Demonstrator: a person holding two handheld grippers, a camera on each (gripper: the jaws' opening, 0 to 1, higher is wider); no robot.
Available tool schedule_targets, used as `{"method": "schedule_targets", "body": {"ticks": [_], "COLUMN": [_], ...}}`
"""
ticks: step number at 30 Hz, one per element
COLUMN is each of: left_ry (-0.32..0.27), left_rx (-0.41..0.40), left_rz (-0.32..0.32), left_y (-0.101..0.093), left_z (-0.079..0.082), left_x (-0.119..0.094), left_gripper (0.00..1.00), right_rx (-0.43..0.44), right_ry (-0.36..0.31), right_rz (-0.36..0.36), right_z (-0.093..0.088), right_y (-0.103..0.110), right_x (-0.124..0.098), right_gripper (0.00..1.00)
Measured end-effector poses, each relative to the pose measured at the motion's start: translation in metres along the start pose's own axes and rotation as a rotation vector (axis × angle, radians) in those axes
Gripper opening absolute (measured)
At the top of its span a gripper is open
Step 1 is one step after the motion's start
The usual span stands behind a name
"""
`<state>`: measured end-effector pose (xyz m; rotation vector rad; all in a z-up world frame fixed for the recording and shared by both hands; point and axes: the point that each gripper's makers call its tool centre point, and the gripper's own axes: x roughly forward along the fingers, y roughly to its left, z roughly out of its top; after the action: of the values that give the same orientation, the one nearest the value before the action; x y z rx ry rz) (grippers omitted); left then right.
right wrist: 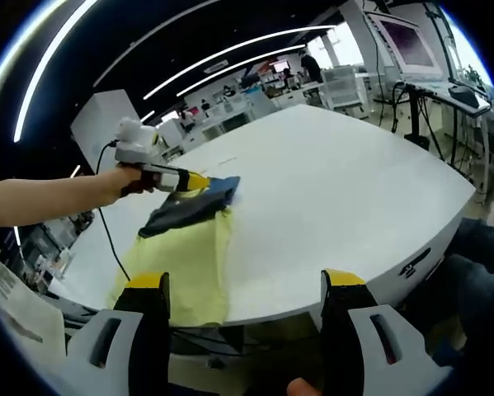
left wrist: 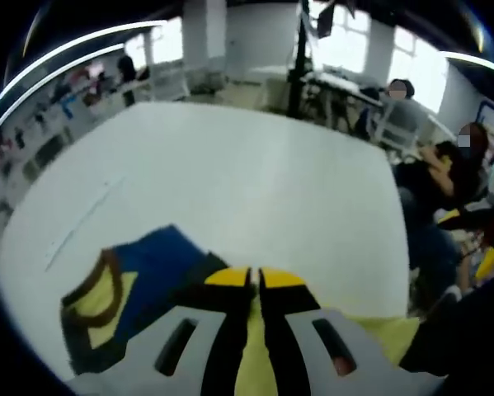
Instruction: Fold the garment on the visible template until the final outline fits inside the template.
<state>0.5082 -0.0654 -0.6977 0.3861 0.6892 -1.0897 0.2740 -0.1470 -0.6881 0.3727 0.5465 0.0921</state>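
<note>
A yellow garment (right wrist: 189, 260) with a dark blue and black upper part (right wrist: 185, 206) lies near the white table's (right wrist: 337, 190) front left edge. In the left gripper view the blue cloth with a brown-trimmed opening (left wrist: 119, 301) bunches just left of my jaws. My left gripper (left wrist: 255, 279) is shut on the garment, with yellow cloth running up between its jaws. From the right gripper view, a hand holds that left gripper (right wrist: 193, 181) at the garment's far end. My right gripper (right wrist: 245, 285) hangs open off the table's near edge, holding nothing. A faint template line (left wrist: 77, 224) marks the tabletop.
The wide white tabletop (left wrist: 255, 181) stretches beyond the garment. People (left wrist: 444, 169) sit past its right edge beside desks and chairs. A cable (right wrist: 115, 243) hangs from the left gripper. Shelves and benches (right wrist: 263, 87) stand at the back of the room.
</note>
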Motion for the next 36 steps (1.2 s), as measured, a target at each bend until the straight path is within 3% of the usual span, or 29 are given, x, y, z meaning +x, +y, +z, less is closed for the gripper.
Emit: {"method": "schedule_targets", "body": {"ticks": [5,8,11,18,36], "left_ry": [-0.014,-0.055,-0.094,-0.146,-0.13], "left_rx": [-0.034,-0.119,-0.154,-0.221,-0.244], "left_rz": [0.032,0.036,0.06,0.071,0.107], "left_y": [0.005,0.008,0.015,0.022,0.041], "left_z": [-0.008,-0.008,-0.006,-0.009,-0.029], "left_x": [-0.002,-0.003,-0.006,-0.013,-0.035], "left_gripper": [0.28,0.43,0.64,0.86,0.87], "right_rx": [-0.001,-0.003,-0.007,-0.019,-0.046], "right_ry": [0.004,0.009,0.012,0.021,0.042], "right_rz": [0.004,0.007,0.013,0.025,0.067], "right_z": [-0.002,-0.002,-0.002,-0.001,0.0], "right_y": [0.001,0.002,0.003,0.007,0.019], "right_x": [0.001,0.002,0.004,0.009,0.023], "right_gripper": [0.74,0.74,0.74,0.73,0.73]}}
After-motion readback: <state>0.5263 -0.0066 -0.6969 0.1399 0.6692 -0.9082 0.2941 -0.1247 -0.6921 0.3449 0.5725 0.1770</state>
